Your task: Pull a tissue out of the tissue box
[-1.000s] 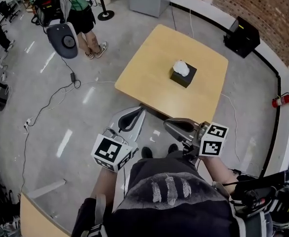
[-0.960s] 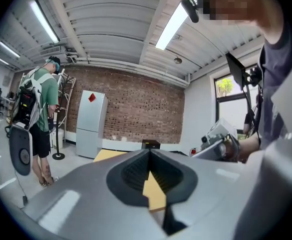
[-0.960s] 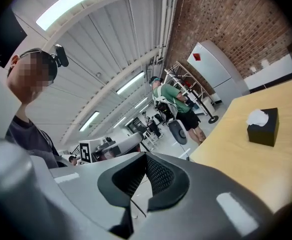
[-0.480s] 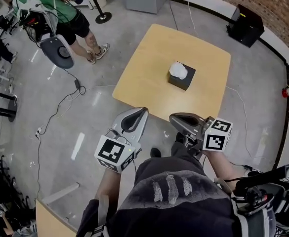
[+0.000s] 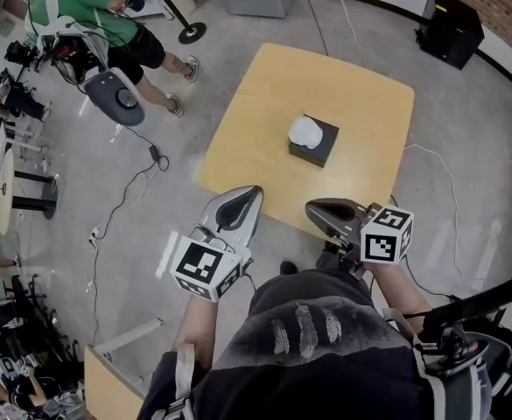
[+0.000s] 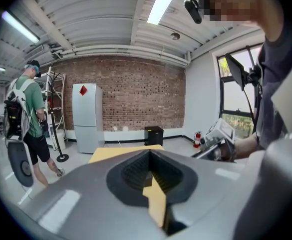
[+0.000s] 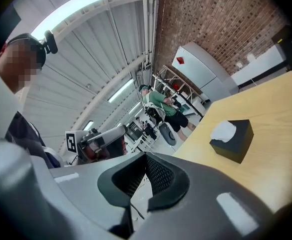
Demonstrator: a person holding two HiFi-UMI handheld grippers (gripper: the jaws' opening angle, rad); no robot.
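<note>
Brick wall [image 6: 126, 94], grey floor [image 5: 466, 103]

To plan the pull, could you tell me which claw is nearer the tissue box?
Right, slightly. The right claw sits straight before the box; the left claw is off to its left.

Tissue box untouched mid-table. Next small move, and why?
Probably ease the right tool forward over the table toward the tissue box while opening it: it is shut and empty at the near edge, and the tissue stands up from the box, well ahead.

Robotics lab — brick wall [image 6: 126, 91], polished concrete floor [image 5: 466, 147] (trailing cables [image 5: 157, 154]), equipment racks [image 6: 53, 91]
</note>
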